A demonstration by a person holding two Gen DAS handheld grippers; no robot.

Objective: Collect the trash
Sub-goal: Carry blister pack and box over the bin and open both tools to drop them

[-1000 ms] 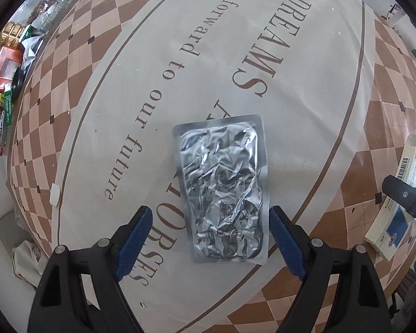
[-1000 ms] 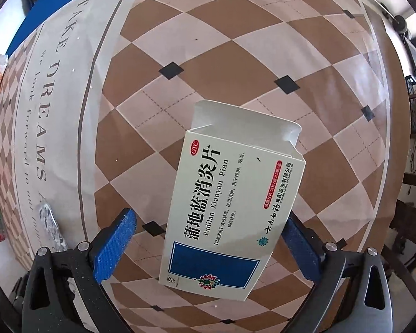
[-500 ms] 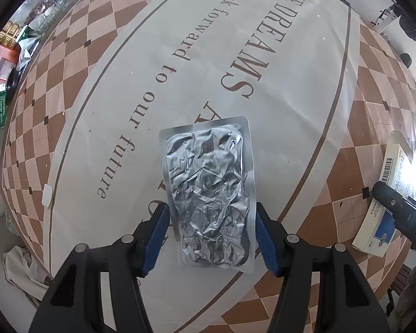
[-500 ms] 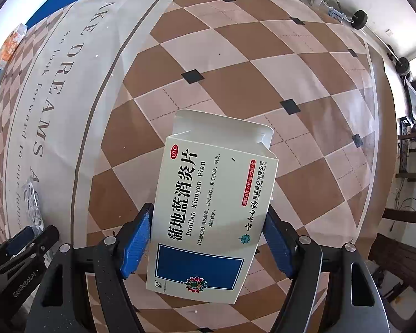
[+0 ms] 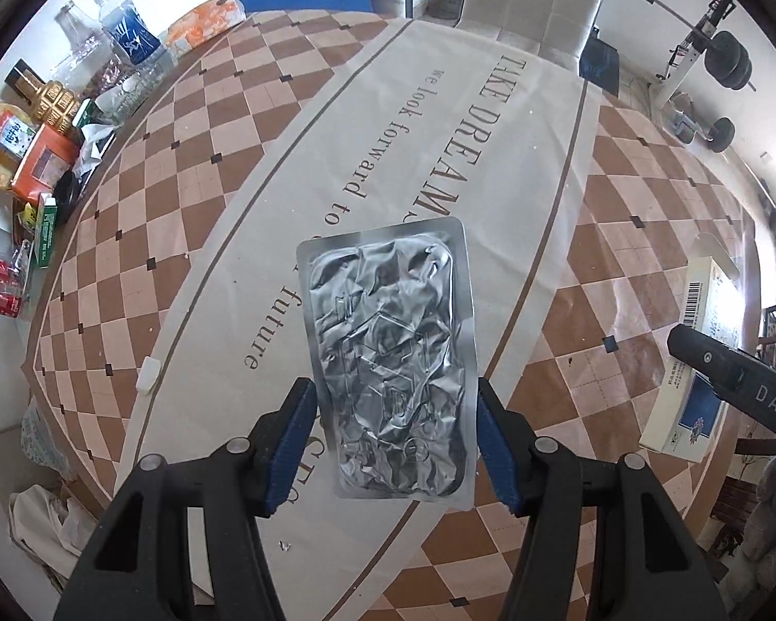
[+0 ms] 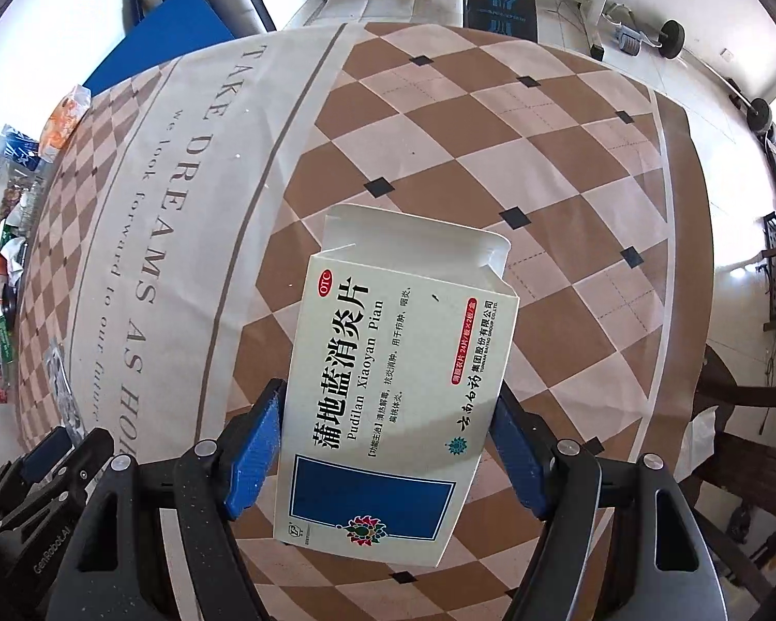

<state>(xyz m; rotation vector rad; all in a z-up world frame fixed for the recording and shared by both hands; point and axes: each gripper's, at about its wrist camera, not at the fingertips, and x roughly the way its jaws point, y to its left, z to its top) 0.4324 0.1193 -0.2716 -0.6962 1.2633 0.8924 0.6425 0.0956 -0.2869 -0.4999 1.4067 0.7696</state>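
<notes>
Left tongs (image 5: pixel 396 447) clamped on crumpled foil blister pack (image 5: pixel 390 357), lifted off the checked desk (image 5: pixel 191 165). Right tongs (image 6: pixel 388 453) gripping white medicine box (image 6: pixel 398 398), flap open, above desk.

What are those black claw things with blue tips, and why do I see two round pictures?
They are grabbers that a person holds, one in each hand, each with a small camera looking along its two fingers. That gives two round pictures. In the left camera's picture, the left hand-held gripper squeezes a crinkly silver pill sheet. In the right camera's picture, the right hand-held gripper squeezes a white medicine box with an open flap. Under both is a table with a brown checkered tablecloth. Bottles and packets crowd one edge.
</notes>
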